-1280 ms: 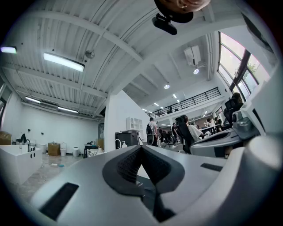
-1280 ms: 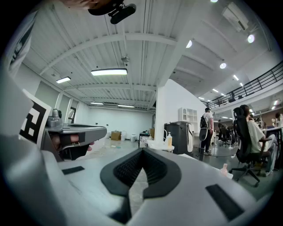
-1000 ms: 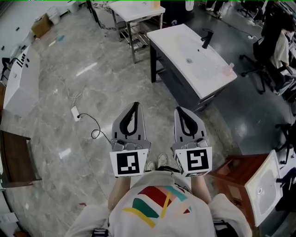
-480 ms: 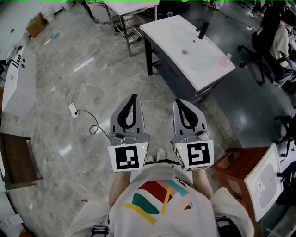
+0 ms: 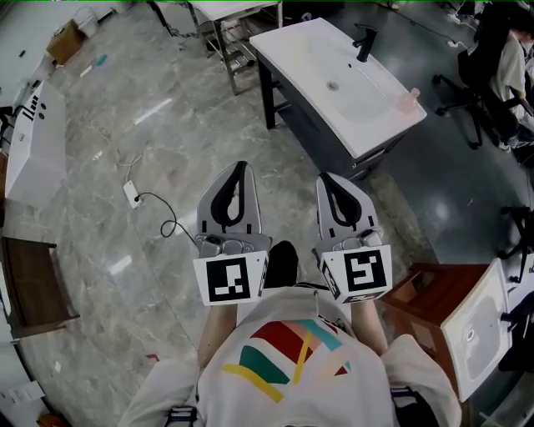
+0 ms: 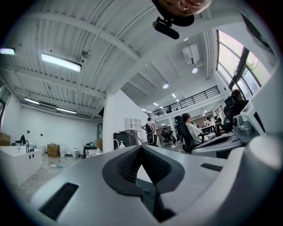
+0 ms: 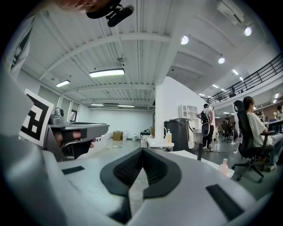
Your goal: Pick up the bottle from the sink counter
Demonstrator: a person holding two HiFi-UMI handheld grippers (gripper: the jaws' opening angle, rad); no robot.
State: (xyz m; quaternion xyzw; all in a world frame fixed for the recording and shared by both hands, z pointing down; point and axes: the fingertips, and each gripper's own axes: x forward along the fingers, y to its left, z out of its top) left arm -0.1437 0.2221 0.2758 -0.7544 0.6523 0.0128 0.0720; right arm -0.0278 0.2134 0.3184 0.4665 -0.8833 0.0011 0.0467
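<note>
A small pinkish bottle (image 5: 408, 100) stands at the right end of the white sink counter (image 5: 380, 125), well ahead of both grippers; a black faucet (image 5: 365, 43) rises at its far side. In the right gripper view the bottle (image 7: 224, 167) shows small on the counter (image 7: 208, 161), to the right of the jaws. My left gripper (image 5: 241, 168) and right gripper (image 5: 326, 178) are held side by side over the floor, in front of the person's chest. Both are shut and hold nothing. The jaws also meet in the left gripper (image 6: 141, 148) and right gripper (image 7: 142, 150) views.
A white table (image 5: 242, 10) stands behind the counter. A power strip with its cable (image 5: 132, 193) lies on the marble floor at the left. Office chairs and a seated person (image 5: 501, 75) are at the right. A wooden stand with another basin (image 5: 476, 329) is at the lower right.
The sink counter has drawn a little nearer in the head view as the person walks. A dark shoe now shows between the grippers. Both grippers stay shut.
</note>
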